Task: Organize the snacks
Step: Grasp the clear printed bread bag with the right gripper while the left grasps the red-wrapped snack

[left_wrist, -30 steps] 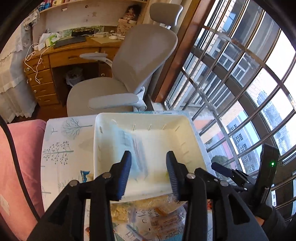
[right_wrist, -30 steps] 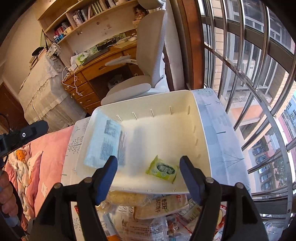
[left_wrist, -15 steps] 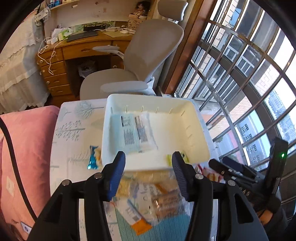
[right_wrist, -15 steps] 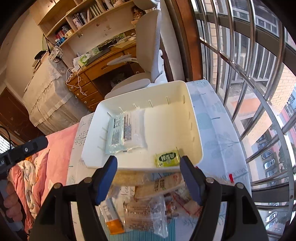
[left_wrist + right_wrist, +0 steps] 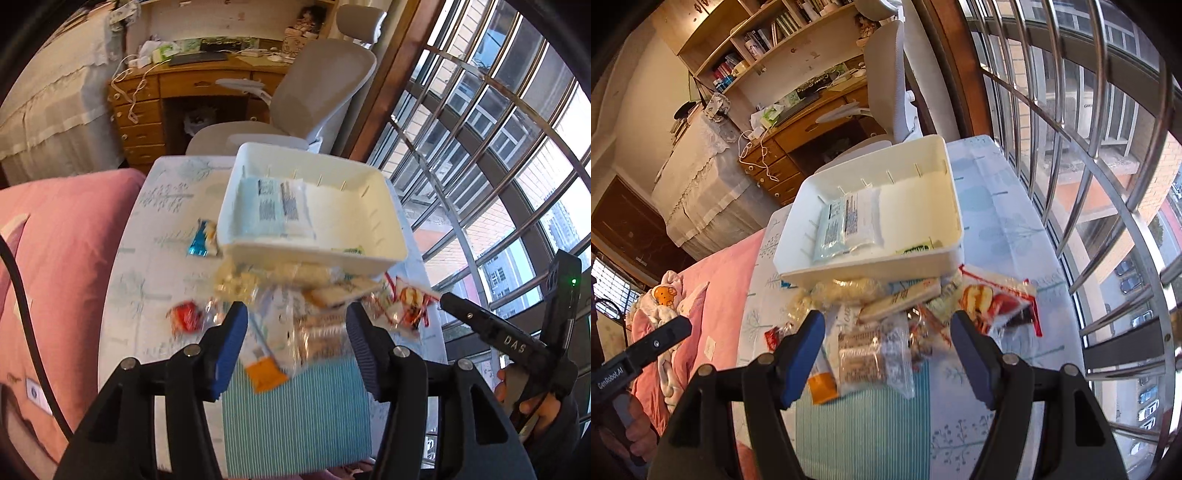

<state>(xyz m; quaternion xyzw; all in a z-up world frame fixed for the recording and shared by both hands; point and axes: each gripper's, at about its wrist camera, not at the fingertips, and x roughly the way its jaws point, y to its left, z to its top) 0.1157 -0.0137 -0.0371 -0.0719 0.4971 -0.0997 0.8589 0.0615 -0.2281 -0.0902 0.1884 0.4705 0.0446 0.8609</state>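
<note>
A white bin (image 5: 369, 254) stands on the table and holds a pale blue and white packet (image 5: 273, 210) and a small green packet (image 5: 916, 249). In front of the bin lies a pile of snacks (image 5: 295, 295): clear-wrapped bars (image 5: 875, 354), a red and white packet (image 5: 997, 302), an orange-cornered packet (image 5: 264, 373) and a red candy (image 5: 186, 314). My left gripper (image 5: 295, 314) hovers over the pile, its jaws opening with nothing pressed between them. My right gripper (image 5: 886, 321) hangs open above the same pile.
A teal striped mat (image 5: 295, 413) lies under the near snacks. A blue wrapper (image 5: 201, 240) sits left of the bin. Pink bedding (image 5: 55, 258) borders the table's left side and a window grille (image 5: 1089, 184) its right. A grey chair (image 5: 314, 92) stands beyond.
Both grippers have drawn back from over the bin to above the snack pile. The blue and white packet has settled flat in the bin. The left jaws have spread wider.
</note>
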